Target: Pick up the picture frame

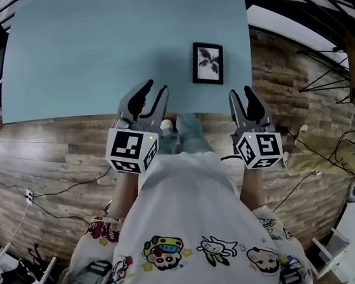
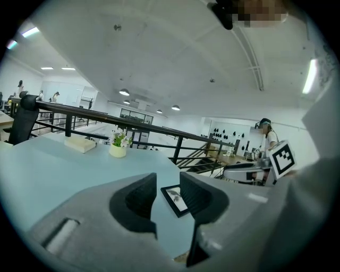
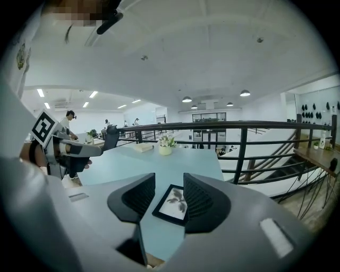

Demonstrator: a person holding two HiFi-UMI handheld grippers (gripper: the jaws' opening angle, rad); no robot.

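Note:
A black picture frame (image 1: 207,62) with a dark leaf print lies flat near the front right edge of the light blue table (image 1: 89,46). It also shows flat on the table beyond the jaws in the left gripper view (image 2: 174,198) and in the right gripper view (image 3: 171,203). My left gripper (image 1: 150,92) hovers over the table's front edge, left of the frame, open and empty. At the table's edge below and right of the frame is my right gripper (image 1: 244,97), open too, with nothing between its jaws.
A small pot of flowers (image 2: 118,145) and a pale block (image 2: 81,144) stand at the far end of the table. A black railing (image 3: 239,143) runs behind it. Wood floor with cables (image 1: 49,192) lies around the table; tripod legs (image 1: 329,68) stand at the right.

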